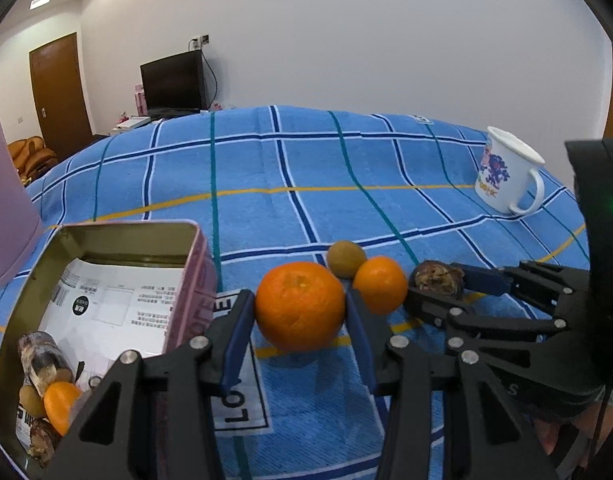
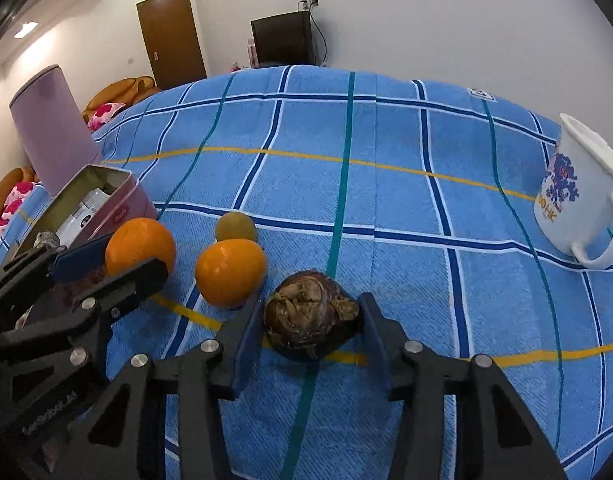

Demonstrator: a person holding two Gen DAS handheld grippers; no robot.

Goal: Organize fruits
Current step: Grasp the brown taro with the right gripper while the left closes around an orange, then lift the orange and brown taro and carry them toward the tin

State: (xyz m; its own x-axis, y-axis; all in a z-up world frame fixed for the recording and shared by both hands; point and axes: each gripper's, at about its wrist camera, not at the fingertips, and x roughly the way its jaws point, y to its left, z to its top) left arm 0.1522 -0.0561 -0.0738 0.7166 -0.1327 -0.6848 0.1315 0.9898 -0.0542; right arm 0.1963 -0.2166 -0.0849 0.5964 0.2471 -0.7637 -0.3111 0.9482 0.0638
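My left gripper (image 1: 300, 312) is shut on a large orange (image 1: 300, 306), also seen in the right wrist view (image 2: 140, 246), just above the blue checked cloth. My right gripper (image 2: 312, 320) is shut on a dark brown, rough fruit (image 2: 310, 314), also seen in the left wrist view (image 1: 438, 280). A smaller orange (image 1: 380, 284) and a small olive-green fruit (image 1: 345, 258) lie between them on the cloth. An open pink tin (image 1: 194, 272) at the left holds a small orange (image 1: 60, 404), a green fruit and brown fruits.
A white enamel mug (image 1: 506, 172) stands at the right on the blue cloth (image 1: 306, 160). A tall pink cylinder (image 2: 50, 132) stands behind the tin. A black monitor and a brown door are far behind.
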